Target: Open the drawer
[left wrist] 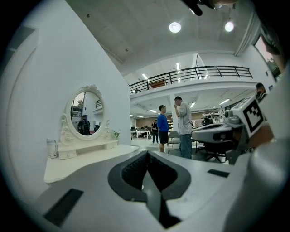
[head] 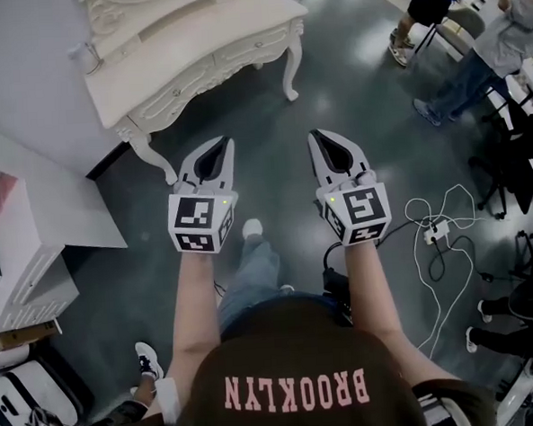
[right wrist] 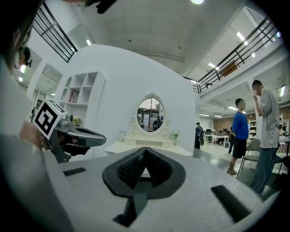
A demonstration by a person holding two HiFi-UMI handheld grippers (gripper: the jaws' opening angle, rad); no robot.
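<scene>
A white carved dressing table (head: 193, 50) stands against the wall at the top of the head view, with its drawer fronts (head: 239, 52) closed. My left gripper (head: 224, 144) and right gripper (head: 317, 134) are held side by side over the grey floor, short of the table and apart from it. Both are shut with nothing between the jaws. In the left gripper view the table (left wrist: 81, 158) and its oval mirror (left wrist: 88, 113) lie ahead to the left of the left gripper (left wrist: 146, 154). In the right gripper view the table (right wrist: 145, 144) sits straight ahead beyond the right gripper (right wrist: 145, 149).
A white shelf unit (head: 33, 231) stands at the left. A white cable and power strip (head: 437, 233) lie on the floor at the right. Seated and standing people (head: 473, 51) and office chairs (head: 516, 165) fill the upper right. Two people (left wrist: 181, 127) stand farther off.
</scene>
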